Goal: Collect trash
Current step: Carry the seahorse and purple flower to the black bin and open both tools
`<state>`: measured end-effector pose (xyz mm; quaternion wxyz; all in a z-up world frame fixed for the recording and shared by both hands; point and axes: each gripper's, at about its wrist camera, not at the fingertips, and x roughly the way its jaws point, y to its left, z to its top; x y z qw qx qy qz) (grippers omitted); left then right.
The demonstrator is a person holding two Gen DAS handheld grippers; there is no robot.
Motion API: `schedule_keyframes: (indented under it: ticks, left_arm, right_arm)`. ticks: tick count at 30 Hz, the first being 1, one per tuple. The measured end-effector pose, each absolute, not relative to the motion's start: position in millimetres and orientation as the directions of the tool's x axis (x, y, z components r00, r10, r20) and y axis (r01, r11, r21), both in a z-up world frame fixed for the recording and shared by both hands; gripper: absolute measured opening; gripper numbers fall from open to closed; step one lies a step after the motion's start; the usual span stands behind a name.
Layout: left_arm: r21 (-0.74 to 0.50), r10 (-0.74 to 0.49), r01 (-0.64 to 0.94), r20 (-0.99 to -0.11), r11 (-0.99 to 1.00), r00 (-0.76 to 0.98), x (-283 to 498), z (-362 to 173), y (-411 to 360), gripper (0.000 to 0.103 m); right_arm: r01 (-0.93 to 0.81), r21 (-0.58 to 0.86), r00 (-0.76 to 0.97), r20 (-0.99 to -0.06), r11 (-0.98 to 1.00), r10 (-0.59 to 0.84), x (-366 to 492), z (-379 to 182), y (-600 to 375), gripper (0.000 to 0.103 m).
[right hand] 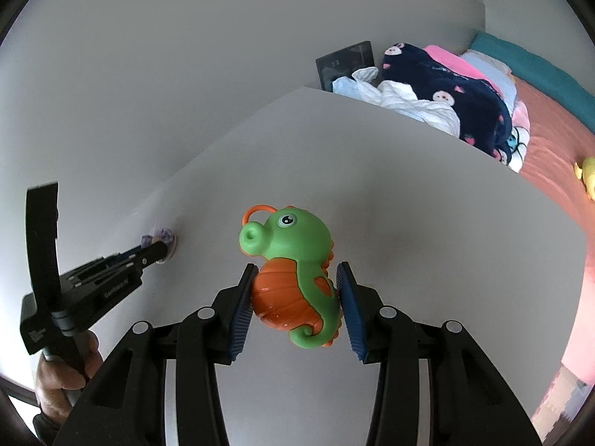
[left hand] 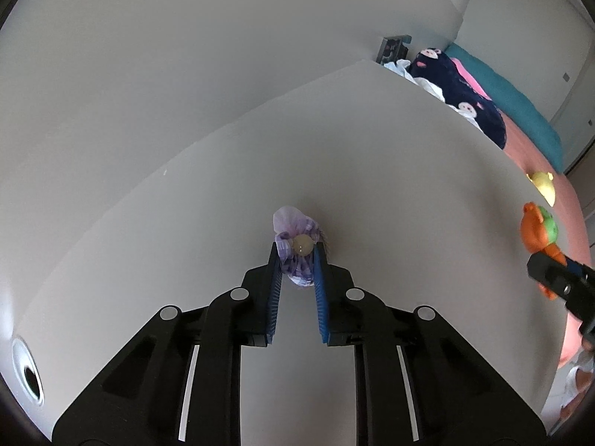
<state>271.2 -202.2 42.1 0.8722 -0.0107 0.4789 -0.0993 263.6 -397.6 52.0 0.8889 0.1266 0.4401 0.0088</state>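
Holding two things at once, we have our left gripper (left hand: 296, 256) closed tight on a small crumpled purple wrapper (left hand: 295, 238), its blue pads pinching the bundle from both sides where it sits on the white table (left hand: 372, 186). We grip it low, we judge, because the wad is soft and would slip from a light pinch. To the right of the wrapper, well apart from it, our right gripper (right hand: 297, 297) stands about half closed, with the green and orange seahorse toy (right hand: 293, 275) between its pads, clear of the tabletop. The left pad presses on the orange belly; whether the other pad touches the toy's back we cannot tell. The hold sits on the fat body, probably because that is the widest firm part.

Around the wrapper the table is bare on every side, so a straight lift looks unobstructed. The wall (left hand: 186, 74) stands behind the wrapper, beyond the table's far edge. Far to the wrapper's right, the table ends and a bed with a pink cover (right hand: 550, 141) begins, piled with a dark patterned blanket (right hand: 465, 96) and white cloth (right hand: 401, 104). A cable hole (left hand: 28, 375) lies well to the wrapper's left.
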Motion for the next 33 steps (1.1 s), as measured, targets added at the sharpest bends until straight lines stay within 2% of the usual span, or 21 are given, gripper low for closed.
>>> schedule_keyframes:
  ticks: [13, 25, 33]
  left_arm:
    - [-0.082, -0.197, 0.226, -0.814, 0.971, 0.546, 184, 74, -223, 0.016]
    - [-0.026, -0.269, 0.388, -0.764, 0.921, 0.587, 80, 117, -308, 0.016]
    - [-0.010, -0.332, 0.496, -0.755, 0.868, 0.565, 28, 120, -372, 0.016]
  right_arm:
    - [0.106, 0.306, 0.654, -0.738, 0.946, 0.165, 177, 74, -409, 0.045]
    - [0.168, 0.348, 0.709, -0.693, 0.922, 0.132, 69, 94, -461, 0.045]
    - [0.233, 0.348, 0.721, -0.688, 0.908, 0.079, 1, 96, -501, 0.045]
